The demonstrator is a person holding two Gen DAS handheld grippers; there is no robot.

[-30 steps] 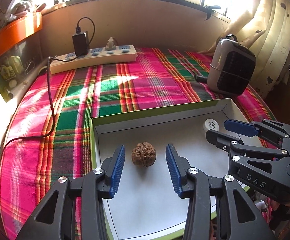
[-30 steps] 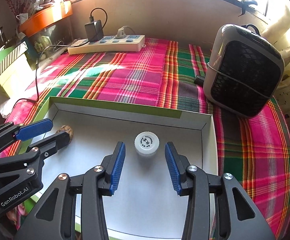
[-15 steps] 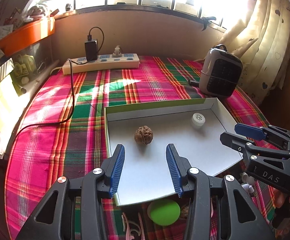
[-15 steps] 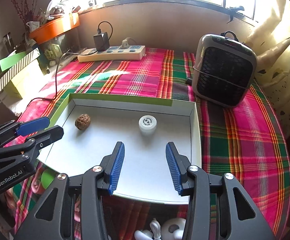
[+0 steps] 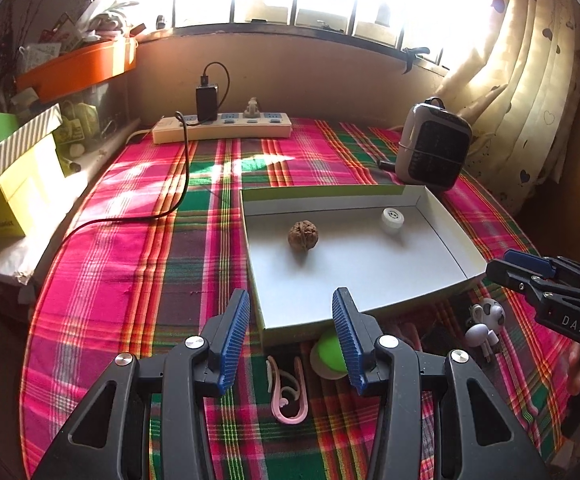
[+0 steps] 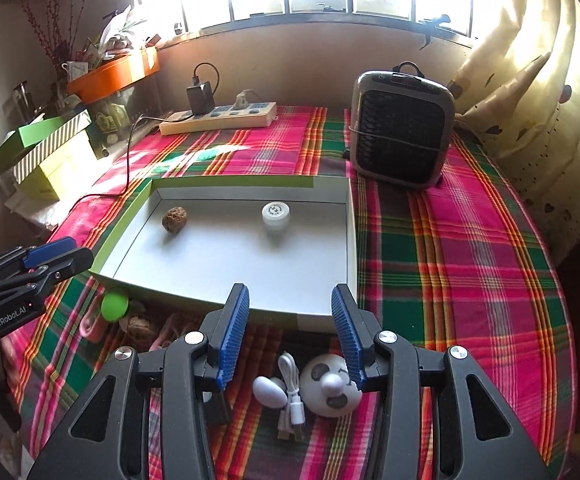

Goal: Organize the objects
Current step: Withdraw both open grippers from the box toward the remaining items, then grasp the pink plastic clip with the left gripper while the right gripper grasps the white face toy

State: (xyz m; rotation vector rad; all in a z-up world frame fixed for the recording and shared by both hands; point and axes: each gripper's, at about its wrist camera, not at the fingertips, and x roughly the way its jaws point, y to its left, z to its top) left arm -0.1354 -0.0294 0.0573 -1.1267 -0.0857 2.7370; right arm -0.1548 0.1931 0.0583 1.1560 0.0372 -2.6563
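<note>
Left wrist view: left gripper (image 5: pixel 288 336) spread and empty above the pink clip (image 5: pixel 288 394) and green ball (image 5: pixel 329 352). Right gripper (image 6: pixel 290 336) likewise spread over the white cable (image 6: pixel 291 396). Only 2 items, walnut (image 5: pixel 303 235) and white cap (image 5: pixel 392 219), sit in the tray (image 5: pixel 369 196), probably the collecting spot.

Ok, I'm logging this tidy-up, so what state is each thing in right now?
left gripper: open, empty.
right gripper: open, empty.
box lid: open side up, holding two things.
walnut: lying in the box lid.
small white jar: upright, capped, in the box lid.
black charger: plugged into the power strip.
</note>
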